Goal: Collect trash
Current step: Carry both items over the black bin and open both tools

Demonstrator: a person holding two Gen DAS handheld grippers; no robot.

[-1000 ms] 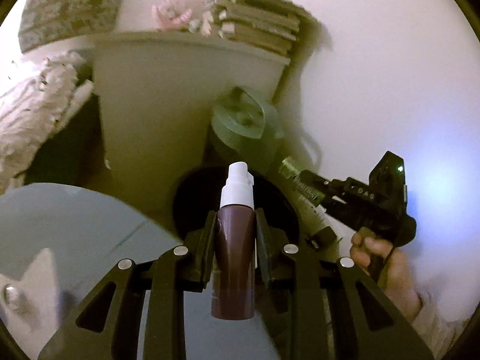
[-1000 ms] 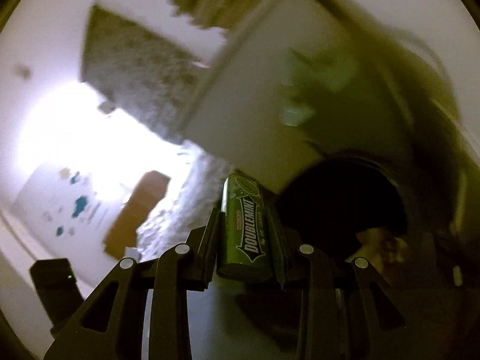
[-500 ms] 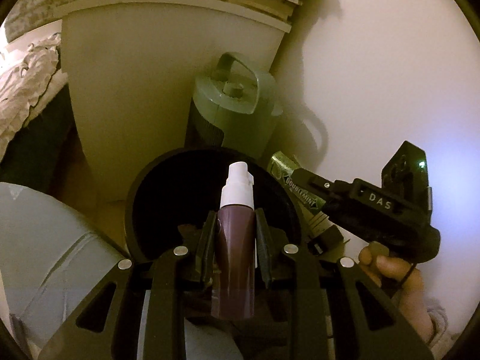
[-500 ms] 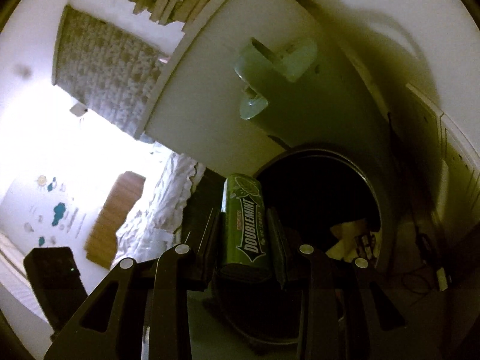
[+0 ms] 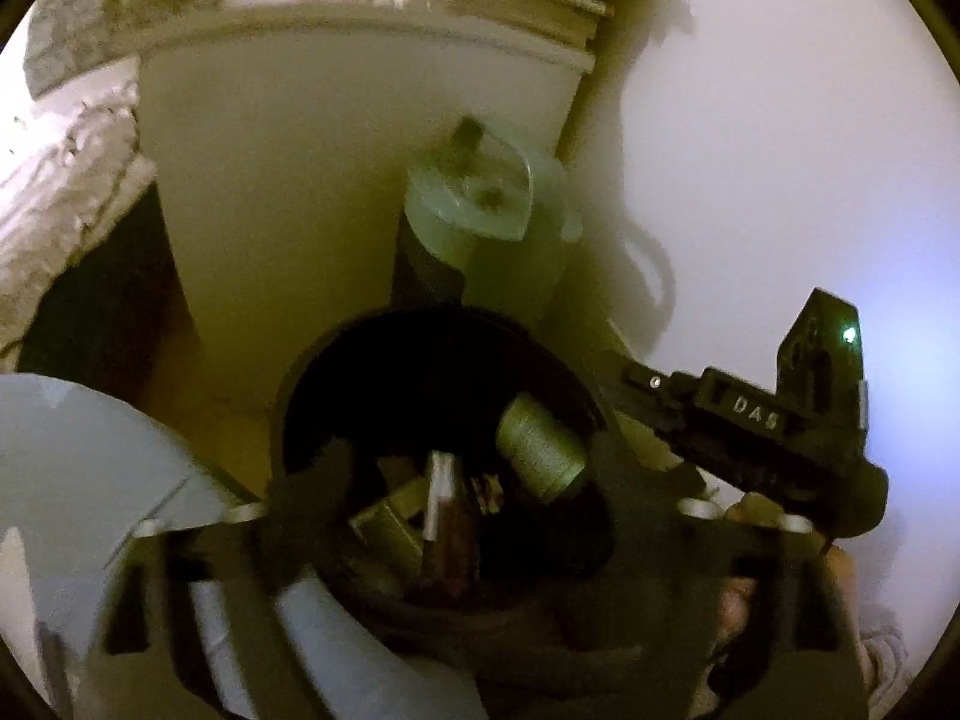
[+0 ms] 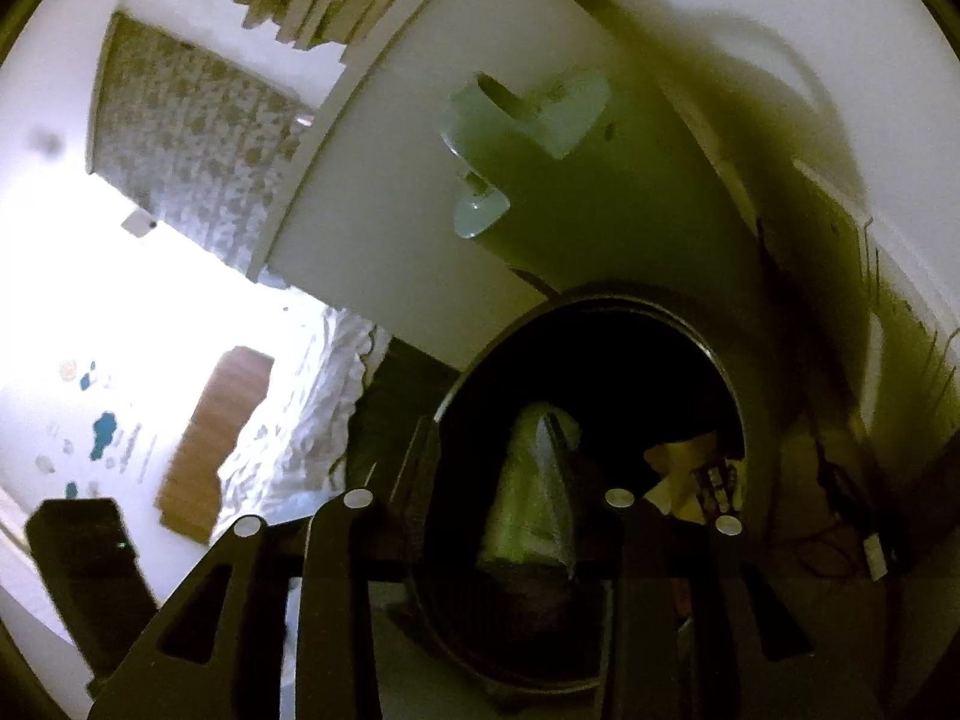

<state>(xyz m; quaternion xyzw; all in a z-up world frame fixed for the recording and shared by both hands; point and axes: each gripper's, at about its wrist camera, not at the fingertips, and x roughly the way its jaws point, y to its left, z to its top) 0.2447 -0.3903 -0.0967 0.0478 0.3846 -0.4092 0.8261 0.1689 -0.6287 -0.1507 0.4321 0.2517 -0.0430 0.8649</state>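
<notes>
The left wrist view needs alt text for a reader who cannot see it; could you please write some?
The left claw, opening with nothing gripped, hangs over a round black bin where a brown spray bottle and a green gum pack are blurred. The right claw reaches in from the right.

Dim, yellowish, motion-blurred fisheye views; window glare at left.
</notes>
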